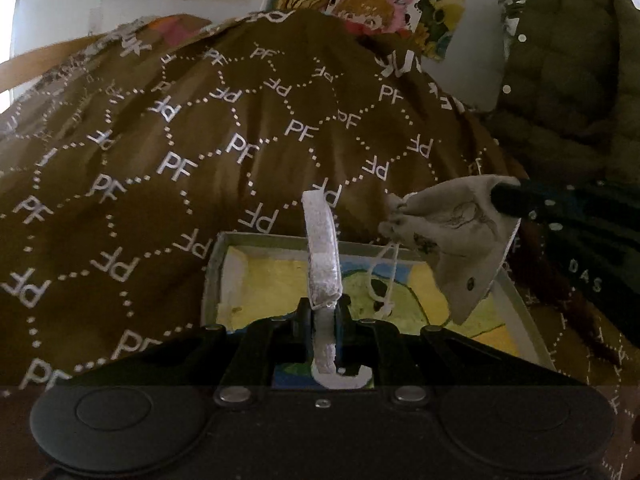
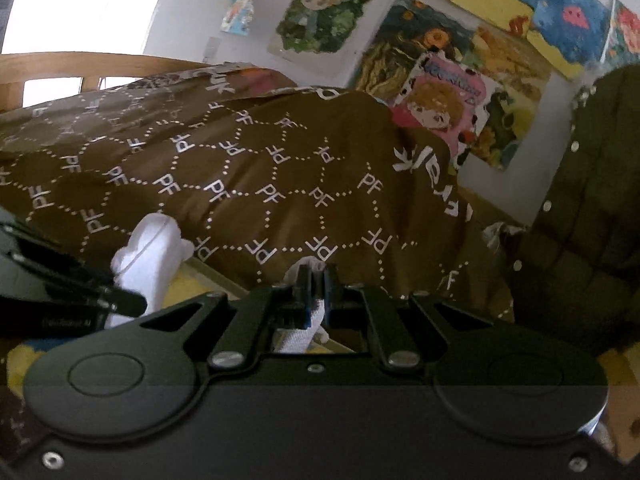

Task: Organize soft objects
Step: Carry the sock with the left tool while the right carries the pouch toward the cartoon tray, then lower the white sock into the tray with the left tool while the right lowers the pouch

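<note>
While a white fabric strip [image 1: 322, 256] is clamped in the left gripper [image 1: 323, 308] and a limp drawstring pouch [image 1: 456, 232] in the right gripper [image 2: 316, 280], both over the box [image 1: 214, 264], at 6 o'clock of the brown quilt [image 1: 200, 120], light, floppy handling is expected, best pinched at bunched fabric.

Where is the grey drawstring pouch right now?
In the left wrist view, the drawstring pouch hangs at right from the right gripper, above the open box.

The box [image 1: 520, 300] lies on the blanket [image 1: 200, 140], jacket [image 1: 568, 80] right.
</note>
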The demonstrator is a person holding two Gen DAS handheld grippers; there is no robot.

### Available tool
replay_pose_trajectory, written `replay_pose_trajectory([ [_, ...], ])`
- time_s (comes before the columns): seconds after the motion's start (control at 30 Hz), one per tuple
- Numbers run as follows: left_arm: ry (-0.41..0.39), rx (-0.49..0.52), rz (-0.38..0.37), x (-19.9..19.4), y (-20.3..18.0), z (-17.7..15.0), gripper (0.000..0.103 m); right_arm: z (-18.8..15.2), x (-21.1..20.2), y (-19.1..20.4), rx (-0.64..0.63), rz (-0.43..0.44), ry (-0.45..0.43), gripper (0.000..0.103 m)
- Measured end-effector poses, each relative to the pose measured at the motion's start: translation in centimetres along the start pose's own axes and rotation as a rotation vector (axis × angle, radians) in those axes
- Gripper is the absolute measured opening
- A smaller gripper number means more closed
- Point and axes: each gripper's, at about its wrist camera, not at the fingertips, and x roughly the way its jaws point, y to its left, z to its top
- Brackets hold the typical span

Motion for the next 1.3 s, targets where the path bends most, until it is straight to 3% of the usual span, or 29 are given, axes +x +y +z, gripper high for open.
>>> replay_pose_trajectory([
  [0.33,0.068,-0.06,-0.007,4.4,0.5,0.6,0.012,-3.5,7.3,-1.3,0.125,0.044,0.046,0.001],
  [0.77,0.07,-0.041,0.015,5.9,0.6,0.0,0.012,-7.5,11.7,0.2,0.128,0.104,0.083,0.002],
  [1.13,0.072,-0.068,0.032,6.5,1.3,0.3,0.014,-8.5,14.0,1.4,0.167,0.18,0.121,0.003],
  [1.23,0.077,-0.052,0.042,6.5,1.4,0.2,0.016,-8.8,14.3,1.5,0.177,0.213,0.127,0.007],
  [1.3,0.075,-0.042,0.047,6.4,1.4,0.1,0.02,-8.9,14.3,1.6,0.176,0.226,0.127,0.02],
])
